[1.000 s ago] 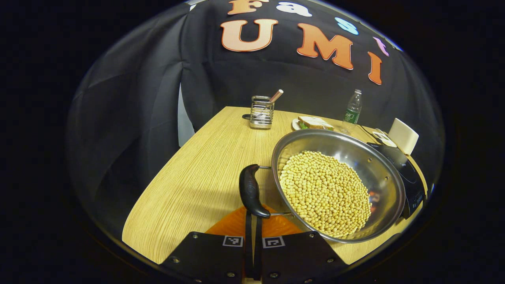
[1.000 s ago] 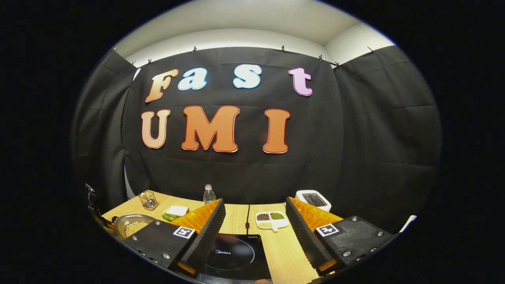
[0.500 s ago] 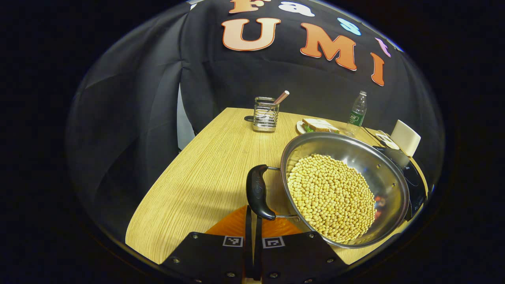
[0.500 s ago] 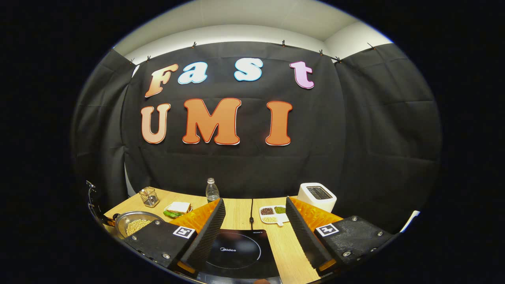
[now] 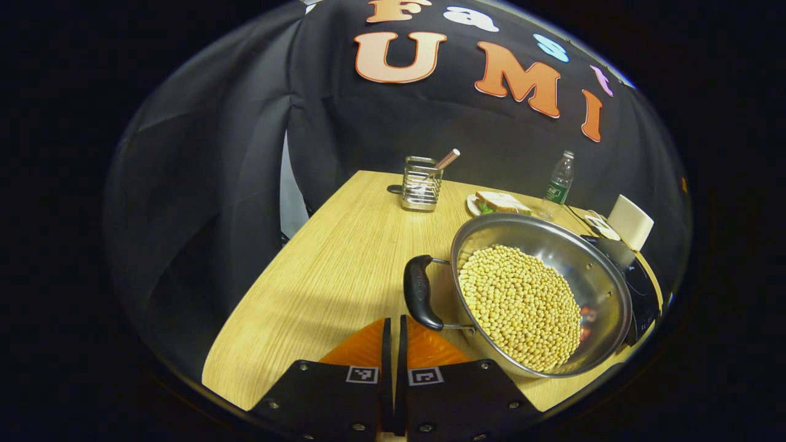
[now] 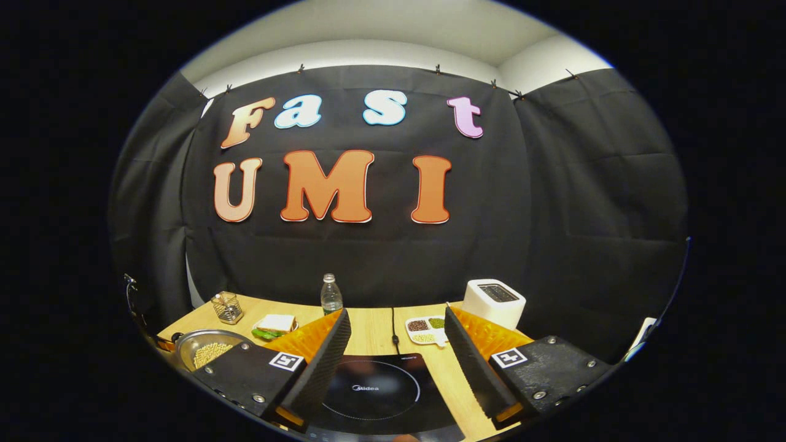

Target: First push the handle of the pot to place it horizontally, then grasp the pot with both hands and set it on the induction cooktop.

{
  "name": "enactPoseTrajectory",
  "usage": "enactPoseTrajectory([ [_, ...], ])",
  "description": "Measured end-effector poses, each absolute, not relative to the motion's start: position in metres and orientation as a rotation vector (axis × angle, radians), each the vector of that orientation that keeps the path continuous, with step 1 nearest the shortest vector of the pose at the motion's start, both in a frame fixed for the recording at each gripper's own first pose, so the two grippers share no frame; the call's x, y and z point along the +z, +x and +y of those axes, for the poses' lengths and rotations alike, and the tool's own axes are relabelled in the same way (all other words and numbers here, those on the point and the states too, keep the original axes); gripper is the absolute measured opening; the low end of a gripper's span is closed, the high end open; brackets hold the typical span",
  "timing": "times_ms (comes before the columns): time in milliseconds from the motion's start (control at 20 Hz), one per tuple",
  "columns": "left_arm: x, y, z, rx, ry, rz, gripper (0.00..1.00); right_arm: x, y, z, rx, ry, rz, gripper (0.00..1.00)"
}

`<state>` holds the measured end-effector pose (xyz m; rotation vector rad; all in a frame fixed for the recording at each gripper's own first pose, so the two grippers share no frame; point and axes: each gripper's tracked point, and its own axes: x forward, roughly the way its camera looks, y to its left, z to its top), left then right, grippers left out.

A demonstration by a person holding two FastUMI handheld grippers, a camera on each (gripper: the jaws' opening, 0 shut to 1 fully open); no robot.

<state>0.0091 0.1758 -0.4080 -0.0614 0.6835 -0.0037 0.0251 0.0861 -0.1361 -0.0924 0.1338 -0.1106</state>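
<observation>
Pot, a wide steel pan filled with pale round beans, sits on the wooden table near its front edge, just left of the black induction cooktop. In the left gripper view its near handle, a dark curved grip on 2 wire arms, juts out from the pot's left side. The grip's long axis lies roughly flat, running from near to far along the rim, so the pushing step looks done or nearly done. The left gripper hangs just short of that handle, its 2 fingers pressed together with nothing between them, not touching the grip. In the right gripper view the right gripper hovers over the cooktop with its fingers spread wide and empty, well apart from the pot. Still to come, by this reading: both grippers taking hold of the pot, the lift, and setting it on the cooktop.
</observation>
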Motion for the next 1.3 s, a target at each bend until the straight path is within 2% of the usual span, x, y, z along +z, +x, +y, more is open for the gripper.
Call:
enactPoseTrajectory([
  [100,-0.384,0.006,0.181,0.016,-0.058,0.605,0.02,-0.153,0.027,0.105,-0.086,-0.067,0.155,0.95],
  [150,-0.374,0.005,0.183,0.022,-0.047,0.568,0.02,-0.162,0.028,0.116,-0.071,-0.051,0.168,1.0],
  [200,-0.365,0.005,0.182,0.025,-0.034,0.537,0.02,-0.172,0.029,0.128,-0.053,-0.039,0.183,1.0],
  [250,-0.358,0.006,0.18,0.026,-0.017,0.519,0.02,-0.183,0.032,0.142,-0.032,-0.033,0.202,0.95],
  [350,-0.344,0.013,0.17,0.021,-0.013,0.474,0.02,-0.21,0.037,0.165,-0.003,-0.011,0.259,0.95],
  [400,-0.338,0.017,0.165,0.02,-0.017,0.456,0.03,-0.225,0.037,0.178,0.013,0.008,0.289,1.0],
  [450,-0.335,0.022,0.16,0.005,-0.017,0.447,0.07,-0.238,0.038,0.189,0.026,0.028,0.321,0.96],
  [500,-0.336,0.024,0.155,0.0,-0.007,0.445,0.08,-0.252,0.039,0.198,0.03,0.042,0.352,0.96],
  [550,-0.336,0.029,0.153,-0.004,0.001,0.444,0.21,-0.265,0.041,0.206,0.028,0.041,0.38,0.95],
  [700,-0.346,0.036,0.136,-0.062,-0.008,0.457,0.27,-0.302,0.046,0.232,0.048,0.006,0.459,0.95],
  [750,-0.351,0.038,0.132,-0.077,-0.015,0.47,0.46,-0.313,0.046,0.24,0.058,-0.003,0.482,0.95],
  [1000,-0.376,0.045,0.141,-0.061,-0.006,0.541,0.51,-0.361,0.053,0.271,0.09,-0.028,0.586,0.95],
  [1100,-0.384,0.047,0.142,-0.064,0.004,0.559,0.76,-0.374,0.057,0.274,0.087,-0.047,0.609,0.95],
  [1150,-0.386,0.049,0.142,-0.065,0.004,0.565,0.83,-0.379,0.059,0.276,0.087,-0.051,0.62,0.95],
  [1300,-0.399,0.051,0.147,-0.061,0.005,0.593,0.83,-0.39,0.06,0.28,0.092,-0.04,0.652,0.95],
])
